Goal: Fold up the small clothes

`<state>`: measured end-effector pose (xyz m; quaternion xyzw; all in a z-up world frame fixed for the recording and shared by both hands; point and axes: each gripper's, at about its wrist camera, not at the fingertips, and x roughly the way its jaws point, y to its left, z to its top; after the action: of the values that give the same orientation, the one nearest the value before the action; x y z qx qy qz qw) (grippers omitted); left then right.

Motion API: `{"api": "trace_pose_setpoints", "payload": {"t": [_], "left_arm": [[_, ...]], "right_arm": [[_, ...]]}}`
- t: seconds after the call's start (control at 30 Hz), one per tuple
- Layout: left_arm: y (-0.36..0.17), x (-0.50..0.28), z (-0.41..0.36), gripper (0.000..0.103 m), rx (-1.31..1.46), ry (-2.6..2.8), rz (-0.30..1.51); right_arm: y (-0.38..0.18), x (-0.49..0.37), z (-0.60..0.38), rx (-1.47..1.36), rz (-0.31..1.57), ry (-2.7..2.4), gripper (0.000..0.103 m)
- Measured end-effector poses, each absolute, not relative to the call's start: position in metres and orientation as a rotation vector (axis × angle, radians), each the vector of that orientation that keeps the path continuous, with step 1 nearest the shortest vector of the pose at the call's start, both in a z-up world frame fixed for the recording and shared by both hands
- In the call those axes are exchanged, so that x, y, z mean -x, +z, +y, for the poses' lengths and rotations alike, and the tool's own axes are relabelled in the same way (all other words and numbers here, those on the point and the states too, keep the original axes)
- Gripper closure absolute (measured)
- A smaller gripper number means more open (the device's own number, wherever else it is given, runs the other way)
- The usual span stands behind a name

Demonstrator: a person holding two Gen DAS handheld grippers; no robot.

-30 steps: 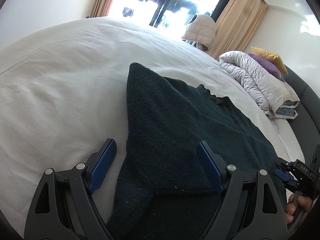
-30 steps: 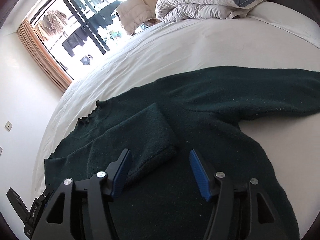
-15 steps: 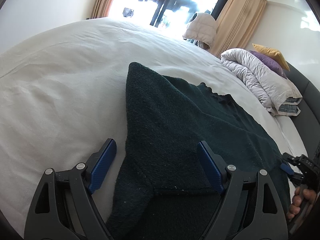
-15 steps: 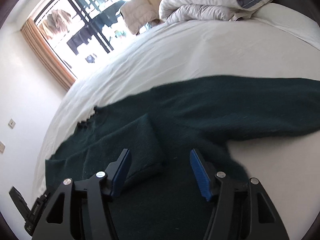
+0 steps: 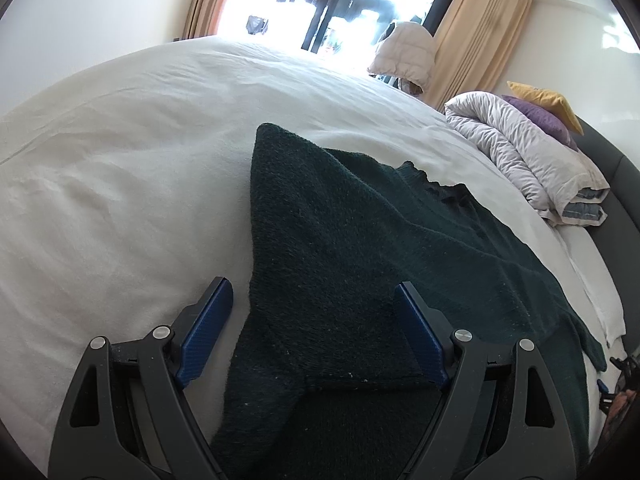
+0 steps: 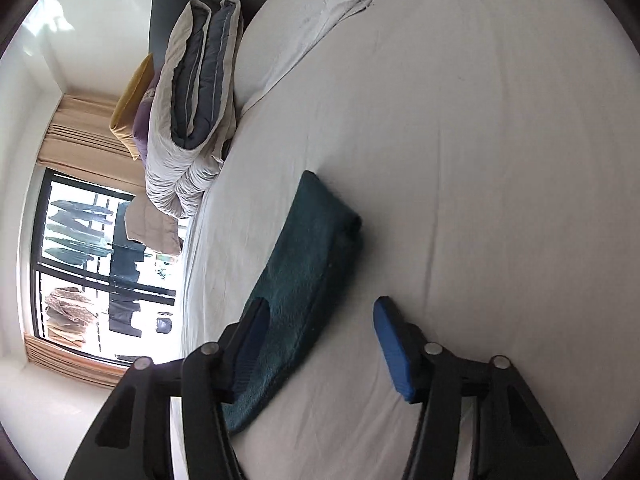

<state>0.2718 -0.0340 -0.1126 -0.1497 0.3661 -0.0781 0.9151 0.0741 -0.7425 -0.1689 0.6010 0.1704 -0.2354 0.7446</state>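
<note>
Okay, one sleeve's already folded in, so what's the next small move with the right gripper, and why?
Probably lower the right gripper onto the outstretched sleeve and close near its cuff. That sleeve lies flat on the bed sheet, pointing away from the sweater, and the gripper is open above it with nothing held. The left gripper is open over the already folded side.

My left gripper (image 5: 312, 320) frame covers sweater (image 5: 360, 240) near hem; garment runs off bottom edge of left view. Sweater's far sleeve lost at right edge, behind dark blur there. My right hand (image 5: 624, 400) only sliver at right edge, grip unreadable. Right view: only one sleeve (image 6: 304, 264) in sight, its lower end hidden under my right gripper (image 6: 320, 320) finger; body cut off. Laundry beyond window (image 6: 80, 240) too small to identify.
</note>
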Motion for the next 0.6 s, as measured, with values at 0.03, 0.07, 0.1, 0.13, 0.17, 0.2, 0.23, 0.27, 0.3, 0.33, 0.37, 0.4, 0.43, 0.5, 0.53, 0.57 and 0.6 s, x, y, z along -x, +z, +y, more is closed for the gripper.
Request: {"api": "trace_pose_setpoints", "payload": {"t": [0.03,0.07,0.1,0.13,0.17,0.2,0.23,0.27,0.3,0.33,0.37,0.4,0.43,0.5,0.53,0.57,0.6], "left_arm": [[-0.113,-0.272,-0.034,0.021,0.306,-0.16,0.755],[-0.112,-0.273,-0.035,0.021,0.302,-0.158,0.756],[-0.112,-0.273,-0.035,0.021,0.299,-0.157,0.757],[-0.113,-0.273,-0.035,0.021,0.298,-0.157,0.757],[-0.113,-0.273,-0.035,0.021,0.299,-0.157,0.757],[-0.113,-0.273,-0.035,0.021,0.299,-0.157,0.757],[-0.113,-0.273,-0.035,0.021,0.299,-0.158,0.757],[-0.113,-0.274,-0.035,0.021,0.299,-0.158,0.757],[-0.113,-0.273,-0.035,0.021,0.3,-0.158,0.757],[-0.113,-0.273,-0.035,0.021,0.3,-0.158,0.756],[-0.113,-0.273,-0.035,0.021,0.301,-0.158,0.756],[-0.113,-0.273,-0.035,0.021,0.301,-0.158,0.756],[-0.113,-0.273,-0.035,0.021,0.3,-0.157,0.756],[-0.113,-0.273,-0.035,0.021,0.301,-0.158,0.756],[-0.112,-0.273,-0.035,0.021,0.303,-0.159,0.755],[-0.112,-0.273,-0.035,0.021,0.305,-0.16,0.754],[-0.112,-0.273,-0.035,0.021,0.308,-0.161,0.754]], "right_arm": [[-0.169,-0.077,-0.745,-1.31,0.367,-0.519,0.046],[-0.169,-0.082,-0.746,-1.31,0.362,-0.524,0.046],[-0.169,-0.088,-0.749,-1.316,0.355,-0.525,0.046],[-0.169,-0.096,-0.749,-1.32,0.349,-0.521,0.046],[-0.167,-0.101,-0.751,-1.322,0.346,-0.516,0.046],[-0.168,-0.105,-0.754,-1.319,0.348,-0.517,0.046],[-0.168,-0.11,-0.756,-1.315,0.345,-0.518,0.046],[-0.168,-0.112,-0.758,-1.311,0.338,-0.522,0.048],[-0.168,-0.114,-0.762,-1.311,0.336,-0.523,0.051],[-0.169,-0.116,-0.764,-1.312,0.344,-0.525,0.06],[-0.17,-0.118,-0.766,-1.311,0.361,-0.534,0.069],[-0.17,-0.118,-0.765,-1.3,0.377,-0.547,0.073],[-0.166,-0.12,-0.762,-1.279,0.388,-0.556,0.081],[-0.149,-0.126,-0.748,-1.202,0.395,-0.556,0.088],[-0.139,-0.129,-0.738,-1.16,0.402,-0.552,0.088],[-0.126,-0.136,-0.723,-1.108,0.408,-0.535,0.088],[-0.114,-0.144,-0.709,-1.063,0.415,-0.511,0.088]]}}
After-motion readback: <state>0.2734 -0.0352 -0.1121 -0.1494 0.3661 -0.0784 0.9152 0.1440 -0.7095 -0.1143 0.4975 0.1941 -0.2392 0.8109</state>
